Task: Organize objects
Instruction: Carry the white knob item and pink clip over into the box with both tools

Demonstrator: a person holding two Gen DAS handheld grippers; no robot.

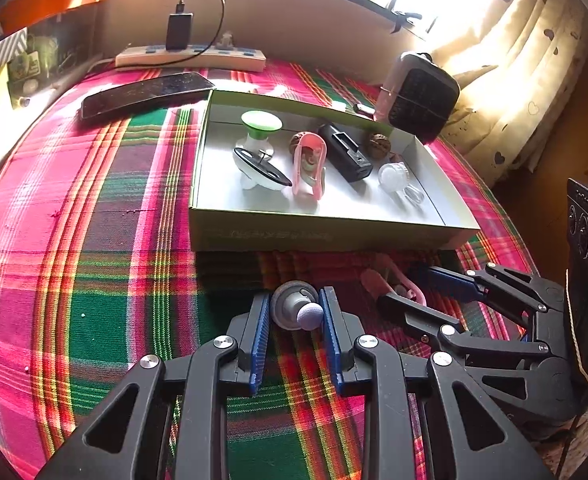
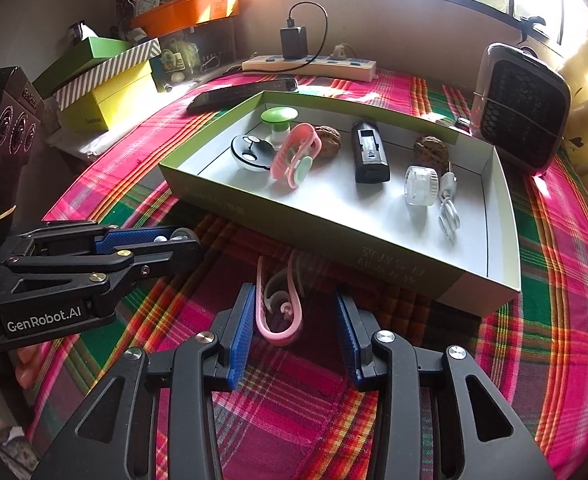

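Left gripper (image 1: 295, 312) is clamped tight on a small grey suction-cup holder with a white ball head (image 1: 298, 311), blue pads pressing it from both sides, just short of the near wall of the shallow green-sided box (image 1: 317, 236). Over on the other side, the right gripper (image 2: 294, 320) stands spread, its blue fingers (image 2: 241, 332) either side of a pink looped clip (image 2: 280, 312) lying on the plaid tablecloth (image 2: 286, 412); the left pad looks right up against the loop, the right one clear of it, again just in front of the box. Inside the box: a green-topped suction stand (image 2: 280, 120) at the far left, a black-and-white round holder (image 2: 250, 152) beside it, a second pink clip with a pale green disc (image 2: 297, 156), two walnuts (image 2: 327, 140), a black rectangular device (image 2: 369, 152) in the middle, a clear round cap (image 2: 421, 184) and a coiled white cable (image 2: 447, 208) toward the right end. Behind the box, a dark phone (image 2: 242, 94) lies flat, and beyond that a white power strip with a black charger plugged in (image 2: 307, 64). A small fan heater with a dark grille (image 2: 521, 108) stands off the box's far right corner.
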